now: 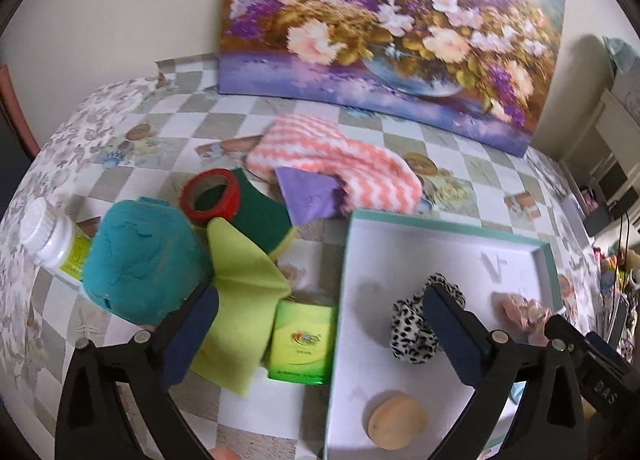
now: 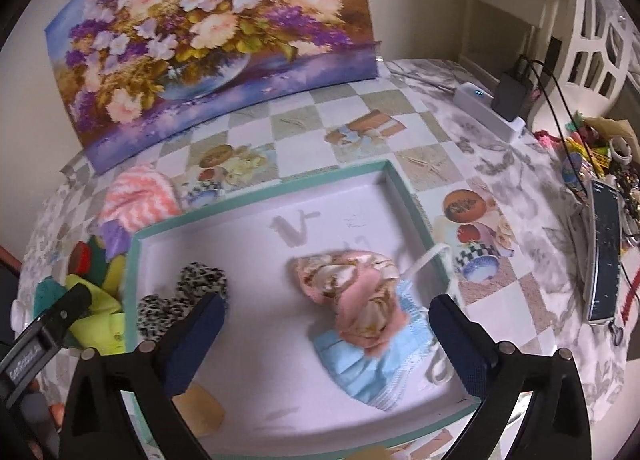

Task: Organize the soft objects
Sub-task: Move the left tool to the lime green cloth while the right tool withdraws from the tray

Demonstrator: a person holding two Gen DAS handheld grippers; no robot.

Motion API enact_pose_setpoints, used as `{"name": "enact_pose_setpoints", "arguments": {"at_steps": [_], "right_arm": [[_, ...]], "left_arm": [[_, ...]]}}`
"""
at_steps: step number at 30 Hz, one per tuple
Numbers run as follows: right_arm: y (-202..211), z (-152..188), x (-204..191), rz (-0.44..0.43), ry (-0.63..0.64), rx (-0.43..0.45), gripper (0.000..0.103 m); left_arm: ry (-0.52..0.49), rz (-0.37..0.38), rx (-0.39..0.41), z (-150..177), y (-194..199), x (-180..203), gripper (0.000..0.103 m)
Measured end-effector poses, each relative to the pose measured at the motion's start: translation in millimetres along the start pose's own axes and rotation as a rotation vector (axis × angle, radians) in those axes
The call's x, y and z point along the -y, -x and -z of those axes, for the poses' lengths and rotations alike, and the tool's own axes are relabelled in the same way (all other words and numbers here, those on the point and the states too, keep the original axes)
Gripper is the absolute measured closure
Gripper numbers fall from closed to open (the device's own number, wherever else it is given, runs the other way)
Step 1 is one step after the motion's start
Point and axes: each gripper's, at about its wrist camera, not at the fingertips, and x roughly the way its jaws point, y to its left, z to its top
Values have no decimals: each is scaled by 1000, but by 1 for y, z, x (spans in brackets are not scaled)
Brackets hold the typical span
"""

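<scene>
Left wrist view shows your left tongs (image 1: 320, 324) spread wide and holding nothing, one finger over the lime cloth (image 1: 244, 296), the other over the leopard-print scrunchie (image 1: 414, 330) in the teal-rimmed tray (image 1: 448, 223). Your right tongs (image 2: 326, 334) also gape wide with nothing gripped, above the pink floral scrunchie (image 2: 356, 292), which lies on the blue face mask (image 2: 372, 364) in the tray.

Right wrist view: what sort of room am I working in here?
Likely a home dining or living room: a patterned tablecloth with teacup prints, a flower painting propped against the wall, and a charger among clutter at the table's edge.
</scene>
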Motion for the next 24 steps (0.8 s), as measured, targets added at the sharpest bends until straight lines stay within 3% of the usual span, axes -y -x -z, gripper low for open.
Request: {"name": "enact_pose_setpoints", "arguments": {"at_steps": [14,18,24], "right_arm": [[23,14,-46,-182,71,27,0],[28,23,-66,-188,128,25,0],[32,31,-82,-183,172,14,0]], "left_arm": [[42,9,-56,-3,17,-26,1],[28,-38,-70,1,25,-33,1],[78,-49,-64,6,37,-56,1]]}}
